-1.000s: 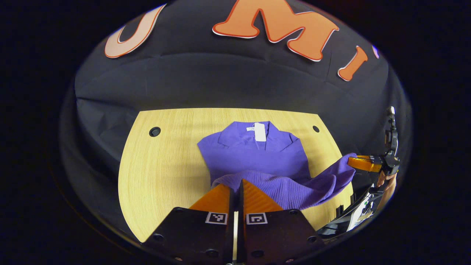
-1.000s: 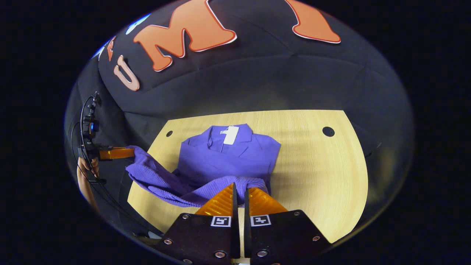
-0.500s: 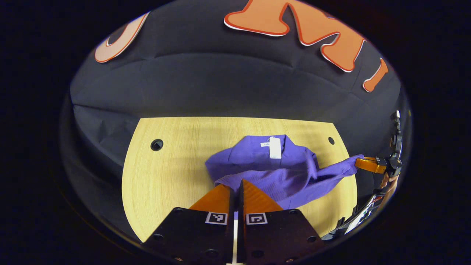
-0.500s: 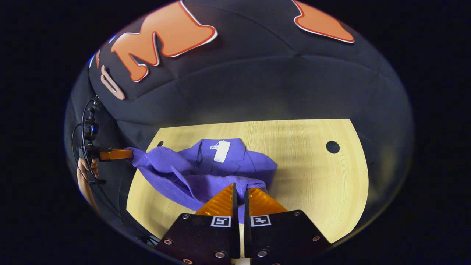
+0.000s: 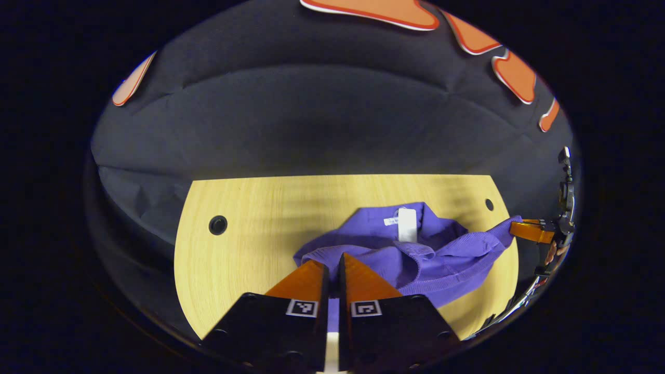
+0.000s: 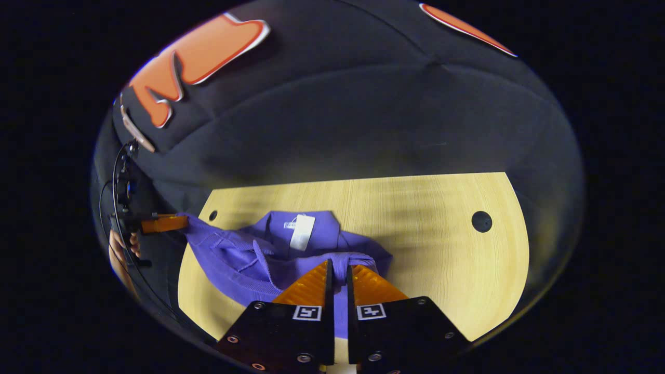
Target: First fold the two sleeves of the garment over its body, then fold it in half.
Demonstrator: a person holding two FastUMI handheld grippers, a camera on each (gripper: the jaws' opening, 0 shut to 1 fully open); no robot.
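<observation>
Two grippers, both pinching hem of purple garment: left gripper and right gripper each w/ jaws pressed on fabric. Garment on wooden table, collar tag far side. Soft ribbed knit, light, floppy, sags btwn grips; probably best held at hem corners.

One purple garment, one white tag on it, one worktop with two round holes, my two hand-held grippers.
</observation>
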